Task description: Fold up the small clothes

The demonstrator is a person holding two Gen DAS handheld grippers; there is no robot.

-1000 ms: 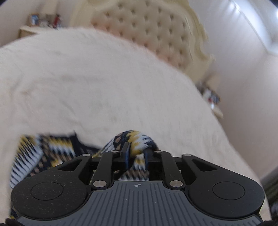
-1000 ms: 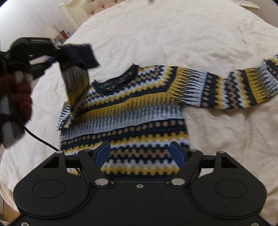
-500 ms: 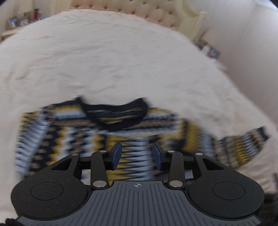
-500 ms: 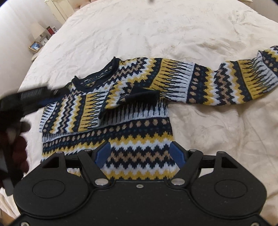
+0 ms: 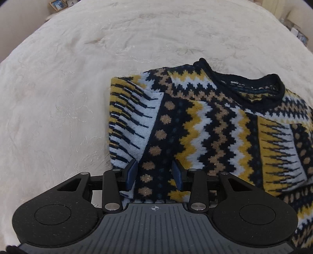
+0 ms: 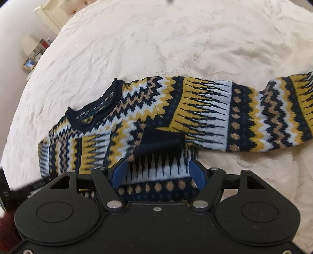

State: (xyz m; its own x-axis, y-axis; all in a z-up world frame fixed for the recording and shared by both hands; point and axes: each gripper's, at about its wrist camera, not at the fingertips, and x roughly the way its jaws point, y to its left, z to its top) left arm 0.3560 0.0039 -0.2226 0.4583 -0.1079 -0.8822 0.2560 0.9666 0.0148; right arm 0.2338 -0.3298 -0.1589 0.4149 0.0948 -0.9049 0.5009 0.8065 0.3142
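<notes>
A navy, yellow and white patterned sweater (image 5: 205, 127) lies flat on the cream bedspread (image 5: 78, 78). Its left sleeve is folded across the chest, and the dark cuff (image 6: 160, 142) rests near the middle. Its right sleeve (image 6: 264, 115) stretches out to the right. My left gripper (image 5: 154, 172) is open and empty, just above the folded sleeve by the sweater's left edge. My right gripper (image 6: 156, 172) is open and empty above the sweater's body, close below the cuff. The hem is hidden behind both grippers.
The bedspread (image 6: 176, 39) spreads wide around the sweater. A nightstand with picture frames (image 6: 31, 62) stands at the far left, beyond the bed. More frames (image 5: 58, 4) stand past the bed's far corner.
My left gripper let go of the left sleeve, which now lies folded across the chest. It then dropped low over the sweater. My right gripper moved in closer over the body.
</notes>
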